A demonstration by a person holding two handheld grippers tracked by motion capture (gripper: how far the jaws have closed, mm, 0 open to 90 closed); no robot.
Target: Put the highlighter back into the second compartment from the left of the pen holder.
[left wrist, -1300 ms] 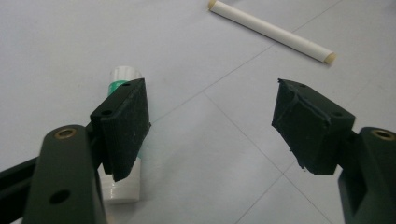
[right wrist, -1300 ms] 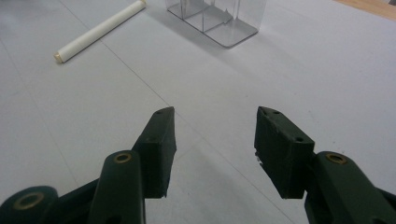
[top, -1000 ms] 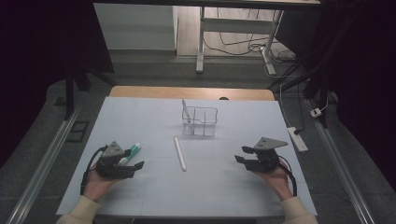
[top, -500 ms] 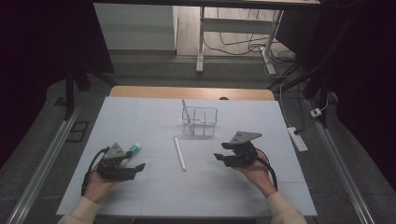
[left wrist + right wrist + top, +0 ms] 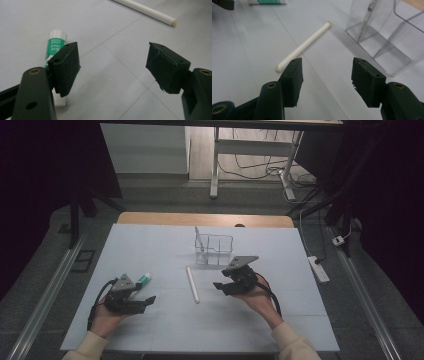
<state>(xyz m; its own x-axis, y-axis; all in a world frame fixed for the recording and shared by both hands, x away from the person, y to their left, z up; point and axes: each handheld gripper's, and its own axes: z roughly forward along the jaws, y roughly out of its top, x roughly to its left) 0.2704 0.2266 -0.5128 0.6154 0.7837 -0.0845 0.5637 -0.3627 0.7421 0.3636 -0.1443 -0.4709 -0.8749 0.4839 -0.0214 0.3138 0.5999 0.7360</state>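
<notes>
From the high view, I take the clear box [image 5: 214,249] as my landmark. My right gripper [image 5: 226,285] hovers just in front of the box, jaws spread wide and empty, and pointed toward the white stick [image 5: 193,284], which lies flat on the table sheet [image 5: 280,320] in front of the box and a little to its left. My left gripper [image 5: 142,301] rests far to the left of the box, also wide and empty, beside the glue stick [image 5: 141,280]. Compared with one second ago, the right gripper has travelled leftward toward the white stick; the left one has hardly changed, and the stick and the box are where they were.

Through the left gripper view, the glue stick [image 5: 54,45] lies next to my left jaw, and one end of the white stick [image 5: 147,11] is farther off.

Through the right gripper view, the white stick [image 5: 303,46] lies diagonally ahead of the open jaws, its near end just beyond the left jaw, with the clear box [image 5: 387,35] to the side and a thin pen [image 5: 367,18] leaning inside.

I judge the stick to be light, stiff and round, so it can roll or slip. I would take it near the middle, jaws across its length, with gentle pressure, since it looks like rolled paper and may be crushed.
</notes>
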